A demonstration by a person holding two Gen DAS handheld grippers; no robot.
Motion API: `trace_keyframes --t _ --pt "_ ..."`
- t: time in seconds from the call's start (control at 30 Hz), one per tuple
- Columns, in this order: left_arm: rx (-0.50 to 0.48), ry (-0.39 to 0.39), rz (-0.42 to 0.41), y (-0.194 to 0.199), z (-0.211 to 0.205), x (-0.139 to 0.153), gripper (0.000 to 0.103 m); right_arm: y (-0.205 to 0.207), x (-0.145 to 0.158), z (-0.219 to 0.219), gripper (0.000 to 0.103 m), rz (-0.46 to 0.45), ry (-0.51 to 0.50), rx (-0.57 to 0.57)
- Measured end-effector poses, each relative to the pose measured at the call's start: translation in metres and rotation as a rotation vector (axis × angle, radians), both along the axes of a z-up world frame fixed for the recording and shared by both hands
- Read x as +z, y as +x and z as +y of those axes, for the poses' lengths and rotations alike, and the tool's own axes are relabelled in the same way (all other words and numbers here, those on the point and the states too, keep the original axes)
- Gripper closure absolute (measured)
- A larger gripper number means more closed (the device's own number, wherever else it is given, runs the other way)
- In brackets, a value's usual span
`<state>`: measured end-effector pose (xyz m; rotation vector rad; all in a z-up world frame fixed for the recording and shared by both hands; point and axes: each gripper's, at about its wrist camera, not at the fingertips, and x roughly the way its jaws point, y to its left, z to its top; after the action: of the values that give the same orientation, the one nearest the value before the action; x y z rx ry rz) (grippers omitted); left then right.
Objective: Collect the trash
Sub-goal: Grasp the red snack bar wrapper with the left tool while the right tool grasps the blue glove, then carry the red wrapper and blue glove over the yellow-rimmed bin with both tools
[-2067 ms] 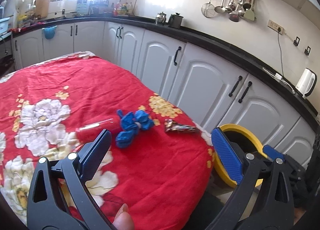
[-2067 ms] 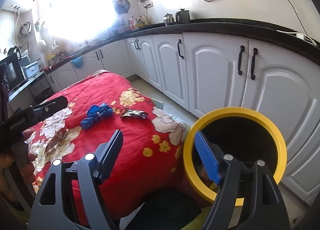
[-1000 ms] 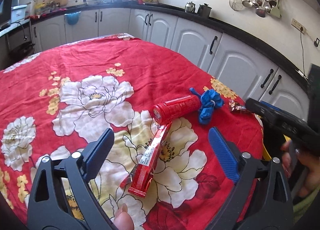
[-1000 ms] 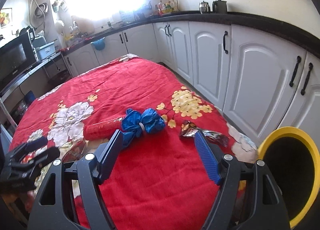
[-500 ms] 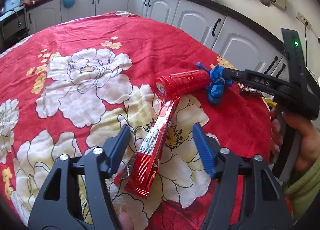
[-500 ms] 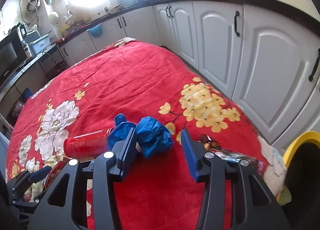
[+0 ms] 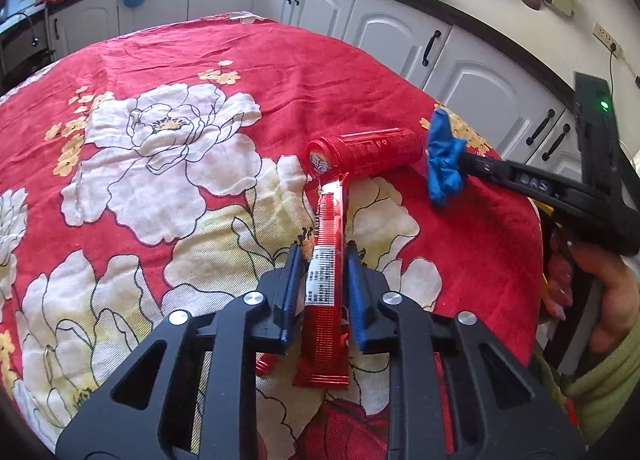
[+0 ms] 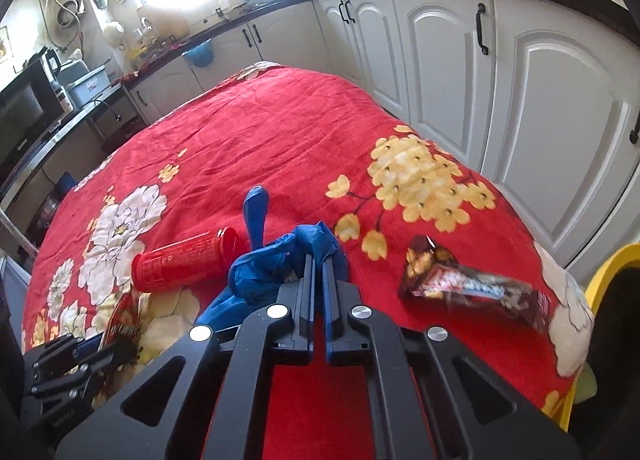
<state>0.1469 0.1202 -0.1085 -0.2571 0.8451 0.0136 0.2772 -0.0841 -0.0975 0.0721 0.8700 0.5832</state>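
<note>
The right gripper (image 8: 318, 260) is clamped on a crumpled blue glove (image 8: 276, 260) lying on the red floral tablecloth (image 8: 280, 131). A red can (image 8: 180, 262) lies on its side just left of the glove, and a brown snack wrapper (image 8: 468, 284) lies to the right, near a yellow-rimmed bin (image 8: 604, 272).

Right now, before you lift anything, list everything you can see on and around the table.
Wrapper: 1, long, red, on the cloth, between the left gripper's pads.
Can: 1, red, on its side, beyond the wrapper's far end.
Glove: 1, blue, crumpled, beside the can, pinched by the right gripper.
Candy wrapper: 1, brown, near the table's right edge.
Tablecloth: 1, red with white and yellow flowers, covers the table.
Bin: 1, yellow rim, beside the table on the right.
Cabinets: white, black handles, behind the table.
Left gripper: closing on the wrapper.
Right gripper: shut on the glove.
Hand: green sleeve, holds the right gripper.
</note>
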Motion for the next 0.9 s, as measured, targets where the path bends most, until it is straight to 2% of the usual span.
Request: trace_keyframes --t 0.57,0.9 --pt "-0.039 0.067 -0.055 -0.008 -0.022 0.019 0.093 -0.06 0.006 -0.052 0.1 -0.04 0.023 -0.02" --pt "-0.096 0.048 -0.105 -0.007 -0.051 0.04 0.093 -0.074 0.02 -0.087 0.1 -0.059 0.067 -0.065"
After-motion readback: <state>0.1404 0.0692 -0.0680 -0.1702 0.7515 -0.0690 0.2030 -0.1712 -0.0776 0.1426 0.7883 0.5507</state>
